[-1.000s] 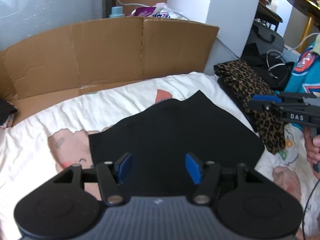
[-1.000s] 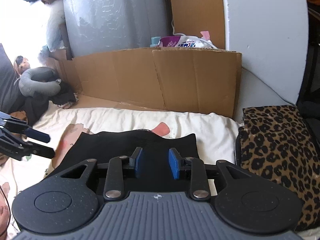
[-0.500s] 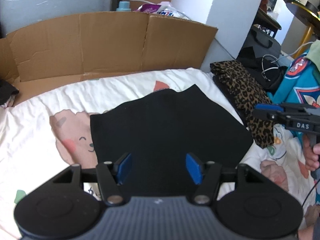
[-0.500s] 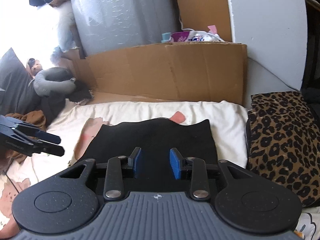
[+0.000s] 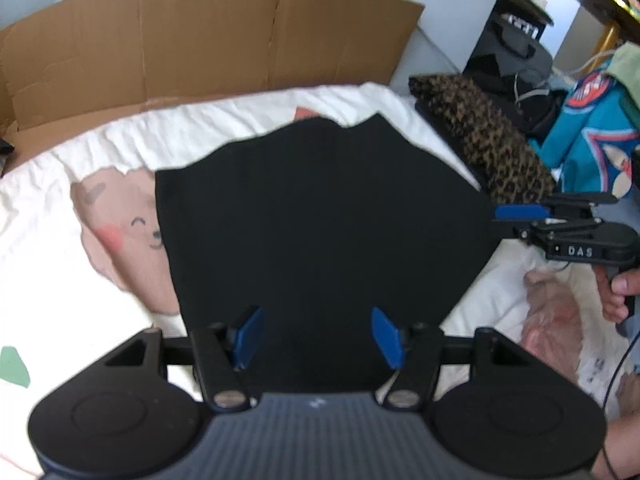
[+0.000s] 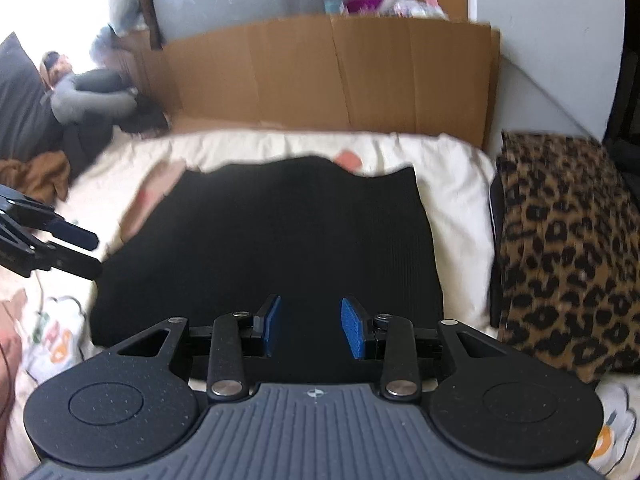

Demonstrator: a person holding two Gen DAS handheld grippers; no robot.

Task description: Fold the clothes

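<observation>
A black garment (image 5: 320, 216) lies spread flat on a white bedsheet (image 5: 52, 280) printed with cartoon animals. My left gripper (image 5: 316, 336) hovers over the garment's near edge, open, with nothing between its blue pads. The right gripper (image 5: 520, 212), held by a hand (image 5: 616, 296), shows at the garment's right corner in the left wrist view. In the right wrist view the black garment (image 6: 280, 240) fills the middle, and my right gripper (image 6: 310, 326) stands open above its near edge, pads bare. The left gripper (image 6: 76, 248) shows at the garment's left side.
A folded leopard-print cloth (image 6: 568, 248) lies right of the garment, also in the left wrist view as the leopard cloth (image 5: 488, 140). A cardboard sheet (image 5: 200, 40) stands along the bed's far side. Bags and a teal garment (image 5: 592, 148) sit at the right; dark clothes (image 6: 80, 100) at the far left.
Both grippers have sunk and come closer to the black garment, which now looks larger in both views. The jaws of both stay much as they were.
</observation>
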